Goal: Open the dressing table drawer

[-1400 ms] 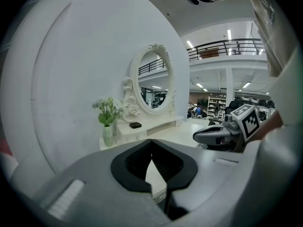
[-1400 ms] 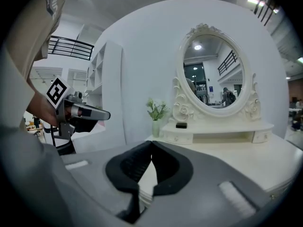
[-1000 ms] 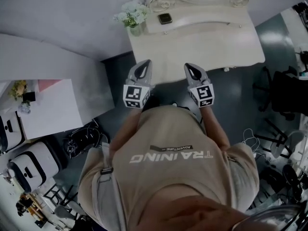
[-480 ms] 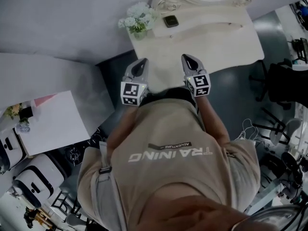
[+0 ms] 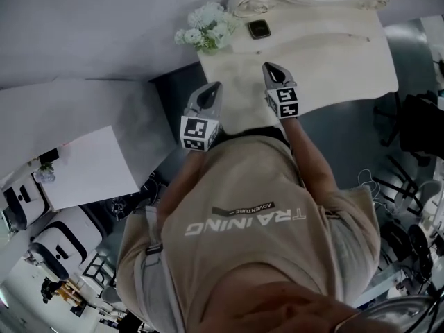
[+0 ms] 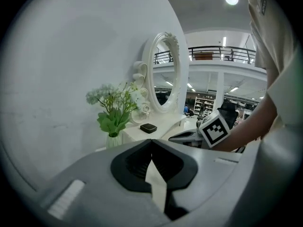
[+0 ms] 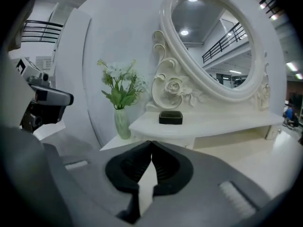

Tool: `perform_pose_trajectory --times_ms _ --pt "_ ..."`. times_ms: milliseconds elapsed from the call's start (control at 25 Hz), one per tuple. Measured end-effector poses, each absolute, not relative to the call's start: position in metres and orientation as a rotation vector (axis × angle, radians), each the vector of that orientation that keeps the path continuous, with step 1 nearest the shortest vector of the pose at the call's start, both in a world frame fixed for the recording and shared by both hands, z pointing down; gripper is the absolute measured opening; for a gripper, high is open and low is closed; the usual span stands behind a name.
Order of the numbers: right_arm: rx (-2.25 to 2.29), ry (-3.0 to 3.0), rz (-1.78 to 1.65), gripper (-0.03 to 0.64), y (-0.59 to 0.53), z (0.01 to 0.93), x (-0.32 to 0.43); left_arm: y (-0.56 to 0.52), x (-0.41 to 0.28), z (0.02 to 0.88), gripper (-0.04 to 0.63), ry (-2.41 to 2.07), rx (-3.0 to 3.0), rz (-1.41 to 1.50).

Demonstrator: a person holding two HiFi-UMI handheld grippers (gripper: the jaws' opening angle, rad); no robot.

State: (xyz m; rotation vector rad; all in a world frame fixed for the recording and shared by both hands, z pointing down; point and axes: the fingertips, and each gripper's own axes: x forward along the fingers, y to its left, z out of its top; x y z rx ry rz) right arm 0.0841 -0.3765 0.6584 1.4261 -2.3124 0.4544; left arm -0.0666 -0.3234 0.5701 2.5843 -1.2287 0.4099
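The cream dressing table (image 5: 333, 54) stands ahead, with an oval mirror (image 7: 213, 46) at its back. No drawer front shows in the head view. On the top are a vase of white flowers (image 5: 208, 26) and a small black box (image 5: 258, 28). My left gripper (image 5: 211, 92) hangs over the table's near left edge, shut and empty. My right gripper (image 5: 270, 68) reaches further over the tabletop, also shut with nothing in it. From the right gripper (image 7: 151, 143) the black box (image 7: 170, 117) sits on a raised shelf just ahead. In the left gripper view, past the left gripper (image 6: 151, 141), the right gripper (image 6: 189, 137) shows.
A white panel (image 5: 83, 165) lies to the left of the person. Dark office chairs (image 5: 423, 123) and cables stand on the grey floor at the right. The grey wall runs behind the table. The vase (image 7: 122, 122) stands near the table's left corner.
Both grippers have moved forward from the floor gap to over the table's near edge, the right one further. The view has shifted closer to the table.
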Motion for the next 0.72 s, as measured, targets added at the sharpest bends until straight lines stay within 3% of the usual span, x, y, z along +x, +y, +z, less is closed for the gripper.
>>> perform_pose_trajectory --times_ms 120,240,400,720 --pt "1.406 -2.284 0.501 0.005 -0.391 0.679 0.086 -0.328 -0.062 0.581 0.008 -1.218 2.552 0.457" --pt "1.380 -2.266 0.542 0.077 -0.406 0.699 0.085 -0.336 -0.055 0.588 0.008 -1.217 2.515 0.470" --pt "1.392 -2.221 0.574 0.123 -0.421 0.720 0.087 -0.341 -0.054 0.596 0.008 -1.231 2.491 0.491" --pt "1.449 -2.184 0.588 0.130 -0.446 0.733 0.082 -0.341 -0.073 0.599 0.008 -1.335 2.415 0.502"
